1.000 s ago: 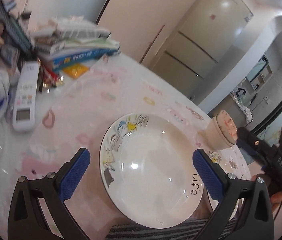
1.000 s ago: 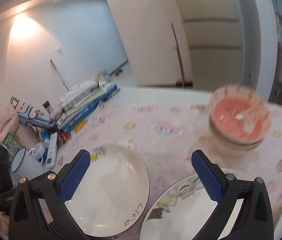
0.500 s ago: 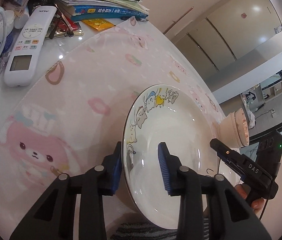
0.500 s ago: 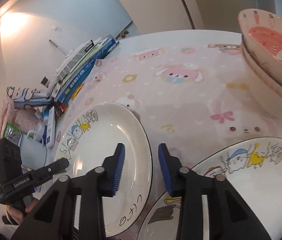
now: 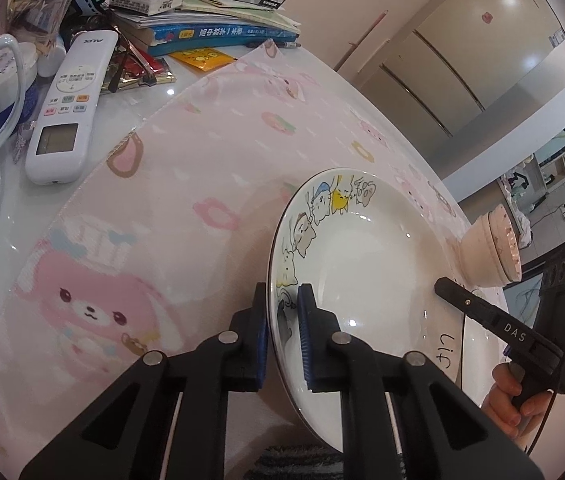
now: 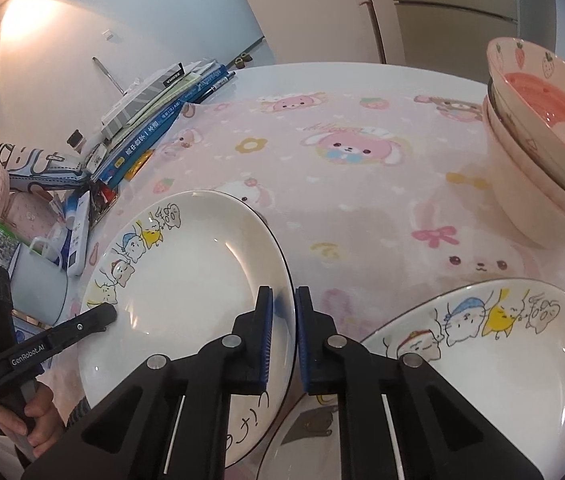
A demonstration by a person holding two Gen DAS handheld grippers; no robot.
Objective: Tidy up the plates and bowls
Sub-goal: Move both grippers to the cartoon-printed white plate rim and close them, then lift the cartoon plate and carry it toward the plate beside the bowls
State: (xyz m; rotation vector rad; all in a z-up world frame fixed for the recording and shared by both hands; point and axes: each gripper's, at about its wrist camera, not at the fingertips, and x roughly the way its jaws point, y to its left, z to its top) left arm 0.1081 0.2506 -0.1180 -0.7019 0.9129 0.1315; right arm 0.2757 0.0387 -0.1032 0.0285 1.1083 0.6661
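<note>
Both grippers have just closed on the same white cartoon plate (image 5: 362, 276). The left gripper (image 5: 282, 320) pinches its left rim and the right gripper (image 6: 281, 320) pinches the opposite rim. The plate is on the pink tablecloth (image 6: 362, 184), beside a second plate (image 6: 502, 368) and near the stacked pink bowls (image 6: 542, 152).

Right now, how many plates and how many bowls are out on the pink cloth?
Cartoon-cat plates: 2, the gripped plate and the second plate
Strawberry bowls: 2, stacked as one stack of bowls
Total: 4
</note>
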